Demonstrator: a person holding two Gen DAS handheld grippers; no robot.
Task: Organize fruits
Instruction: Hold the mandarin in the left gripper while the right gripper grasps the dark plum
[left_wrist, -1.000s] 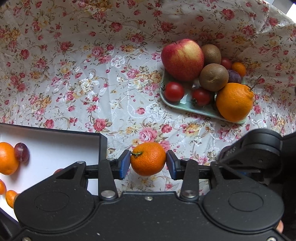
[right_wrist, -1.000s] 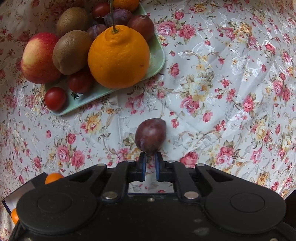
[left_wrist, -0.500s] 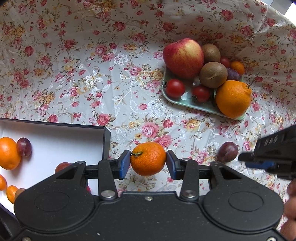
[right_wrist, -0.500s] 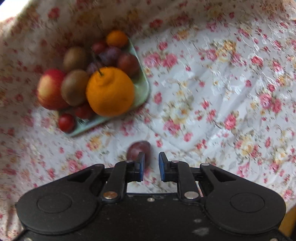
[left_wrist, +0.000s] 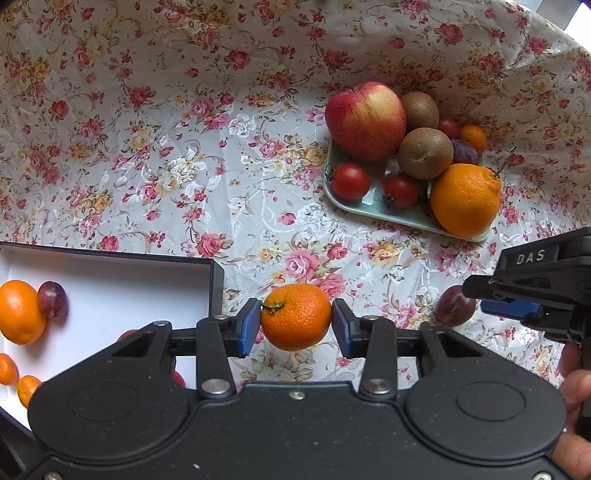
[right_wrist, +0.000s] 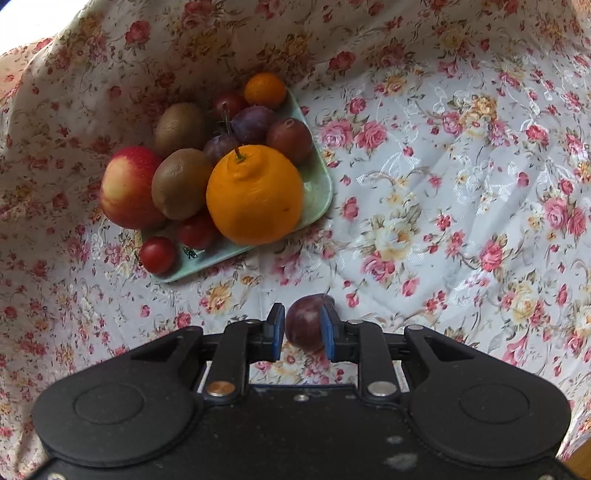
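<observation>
Purple plum (right_wrist: 306, 325) now between right fingers (right_wrist: 327, 330).

My left gripper's body hides part of the white box (left_wrist: 110, 280) — a red fruit (left_wrist: 125, 334) just peeks out above it. The frame edge crops two small oranges (left_wrist: 7, 369). In the right wrist view the plum (right_wrist: 304, 326) is blurred (left pad contact unclear).
</observation>
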